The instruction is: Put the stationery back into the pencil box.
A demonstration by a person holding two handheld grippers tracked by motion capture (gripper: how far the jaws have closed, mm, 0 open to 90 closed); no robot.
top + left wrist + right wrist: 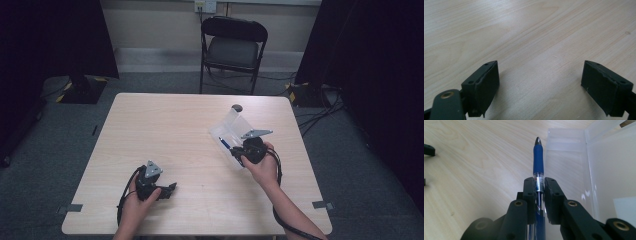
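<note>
While right tongs [539,192] clamp the blue pen [538,160], tip pointing fwd along them, left tongs [540,82] gape wide.

The left and centre of the surface [165,125] are bare, giving a gripper free passage. The clear plastic box [231,127] blocks the right-centre area, its wall just beside the pen [538,165]. A small dark cap [237,108] lies beyond it.

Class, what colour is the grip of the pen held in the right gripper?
Blue, on the pen; the right gripper view shows it best.
</note>
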